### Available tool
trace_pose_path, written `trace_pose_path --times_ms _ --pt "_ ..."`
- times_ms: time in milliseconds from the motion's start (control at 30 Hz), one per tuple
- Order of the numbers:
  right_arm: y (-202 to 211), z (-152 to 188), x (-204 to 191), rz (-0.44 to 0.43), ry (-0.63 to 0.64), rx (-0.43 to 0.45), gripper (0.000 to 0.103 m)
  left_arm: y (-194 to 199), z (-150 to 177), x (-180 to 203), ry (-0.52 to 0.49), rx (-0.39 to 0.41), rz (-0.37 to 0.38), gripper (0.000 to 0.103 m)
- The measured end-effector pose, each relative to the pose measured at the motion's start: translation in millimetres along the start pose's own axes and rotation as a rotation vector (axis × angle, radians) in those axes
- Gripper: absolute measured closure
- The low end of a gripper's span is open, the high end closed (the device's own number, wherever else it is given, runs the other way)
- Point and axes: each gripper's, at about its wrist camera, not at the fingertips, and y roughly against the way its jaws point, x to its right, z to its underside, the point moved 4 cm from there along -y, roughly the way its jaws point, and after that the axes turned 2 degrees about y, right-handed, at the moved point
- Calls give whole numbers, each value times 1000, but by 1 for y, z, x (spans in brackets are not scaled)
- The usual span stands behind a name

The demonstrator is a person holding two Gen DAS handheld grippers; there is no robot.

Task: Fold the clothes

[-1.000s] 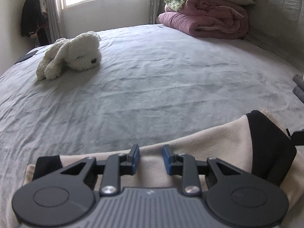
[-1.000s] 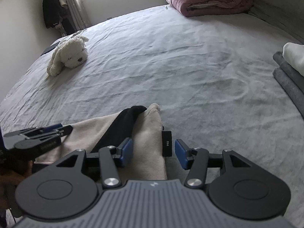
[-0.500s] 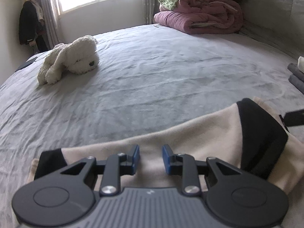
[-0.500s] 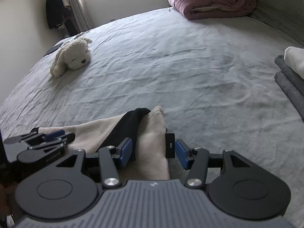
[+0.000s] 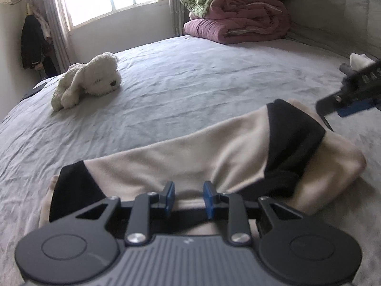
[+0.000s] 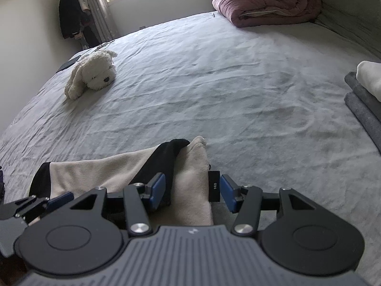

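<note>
Fingers (image 5: pixel 169 196) of the left gripper (image 5: pixel 188 199) are held slightly apart over the beige-and-black garment (image 5: pixel 202 157); whether cloth is pinched cannot be told. Its folded end is straddled, unpressed, by the right gripper (image 6: pixel 192 191). The garment is spread on the grey bed (image 6: pixel 214 83), well apart from a plush dog (image 6: pixel 92 76).

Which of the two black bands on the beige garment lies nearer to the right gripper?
The wide black band at the garment's bunched end, beside the right gripper; the other band lies at the opposite end.
</note>
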Motion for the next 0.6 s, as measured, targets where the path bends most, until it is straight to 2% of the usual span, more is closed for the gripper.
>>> trace_pose_path --times_ms 600 --pt "-3 1 4 27 2 -8 47 30 22 10 -42 24 51 76"
